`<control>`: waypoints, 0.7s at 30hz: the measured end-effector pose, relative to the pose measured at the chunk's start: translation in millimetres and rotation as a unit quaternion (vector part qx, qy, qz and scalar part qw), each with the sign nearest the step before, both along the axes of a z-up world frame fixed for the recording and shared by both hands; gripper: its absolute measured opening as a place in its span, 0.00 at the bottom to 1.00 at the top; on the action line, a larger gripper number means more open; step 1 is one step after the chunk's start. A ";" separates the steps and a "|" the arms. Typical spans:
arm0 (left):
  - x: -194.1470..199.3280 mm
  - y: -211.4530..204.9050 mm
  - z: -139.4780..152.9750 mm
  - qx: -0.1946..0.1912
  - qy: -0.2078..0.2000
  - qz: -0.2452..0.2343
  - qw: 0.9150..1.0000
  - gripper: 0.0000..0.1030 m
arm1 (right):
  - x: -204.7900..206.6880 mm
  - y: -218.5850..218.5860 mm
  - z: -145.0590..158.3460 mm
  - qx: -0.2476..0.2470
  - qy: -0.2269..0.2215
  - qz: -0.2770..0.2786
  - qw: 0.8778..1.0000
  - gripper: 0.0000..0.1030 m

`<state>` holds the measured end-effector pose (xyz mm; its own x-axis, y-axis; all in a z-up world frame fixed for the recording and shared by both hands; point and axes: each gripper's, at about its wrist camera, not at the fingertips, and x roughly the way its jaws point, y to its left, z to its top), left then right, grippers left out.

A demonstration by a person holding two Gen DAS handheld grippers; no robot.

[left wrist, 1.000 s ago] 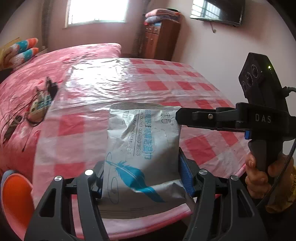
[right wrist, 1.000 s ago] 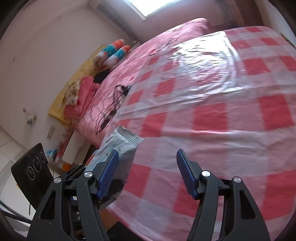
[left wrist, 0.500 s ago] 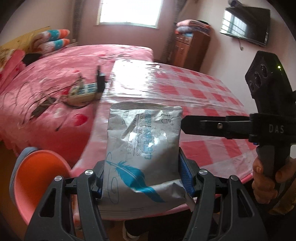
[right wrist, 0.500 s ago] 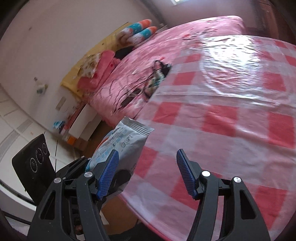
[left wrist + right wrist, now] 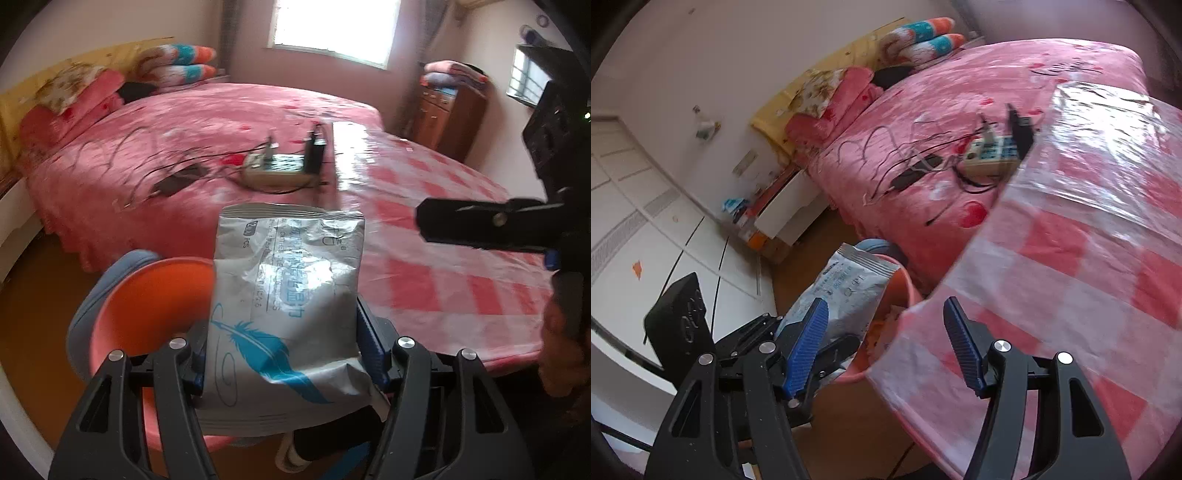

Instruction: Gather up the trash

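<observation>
My left gripper (image 5: pixel 284 354) is shut on a silver wet-wipes packet (image 5: pixel 284 295) with a blue feather print. It holds the packet upright in the air, off the table's left edge and over an orange bin (image 5: pixel 147 302). In the right wrist view the packet (image 5: pixel 846 291) sits just above the bin's rim (image 5: pixel 905 284). My right gripper (image 5: pixel 882 332) is open and empty, its fingers over the table corner. It also shows at the right of the left wrist view (image 5: pixel 498 225).
A table with a red checked plastic cloth (image 5: pixel 1089 258) stands to the right. A pink bed (image 5: pixel 166 147) behind carries a power strip (image 5: pixel 277 170) and tangled cables. A wooden cabinet (image 5: pixel 450 114) stands at the back. The floor (image 5: pixel 857 424) is brown.
My left gripper has swung left off the table with the packet, bringing it over the orange bin. My right gripper has turned left with it, staying open.
</observation>
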<state>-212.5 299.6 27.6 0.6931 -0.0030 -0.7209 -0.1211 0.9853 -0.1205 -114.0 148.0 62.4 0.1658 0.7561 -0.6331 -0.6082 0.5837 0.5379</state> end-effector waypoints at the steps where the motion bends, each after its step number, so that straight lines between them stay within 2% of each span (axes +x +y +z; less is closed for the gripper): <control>1: -1.6 4.1 -2.6 0.003 0.002 0.008 1.000 0.62 | -0.4 5.8 -0.3 -0.001 0.000 0.005 1.000 0.64; 8: -5.9 43.2 -34.2 0.017 0.032 0.081 0.996 0.64 | -8.1 50.8 -4.8 -0.019 -0.014 0.044 0.999 0.64; 9: -4.5 47.0 -38.9 0.023 0.039 0.093 0.995 0.66 | -8.9 55.4 -6.3 -0.023 -0.015 0.047 0.999 0.64; 11: -0.4 56.9 -51.1 0.024 0.057 0.113 0.992 0.76 | -9.4 61.8 -10.6 -0.029 -0.013 0.050 0.998 0.67; 14: 1.2 64.9 -60.8 0.030 0.075 0.137 0.987 0.79 | -9.6 63.3 -17.2 -0.036 -0.011 0.044 0.998 0.77; 21: 4.0 69.1 -59.7 0.046 0.076 0.154 0.984 0.84 | -5.2 51.0 -19.2 -0.039 -0.020 0.016 0.999 0.77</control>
<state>-208.5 368.7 -32.2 0.5355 0.2606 -0.8033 -0.4262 0.9046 0.0093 -119.2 199.0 43.1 0.1696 0.7094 -0.6841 -0.6476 0.6035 0.4653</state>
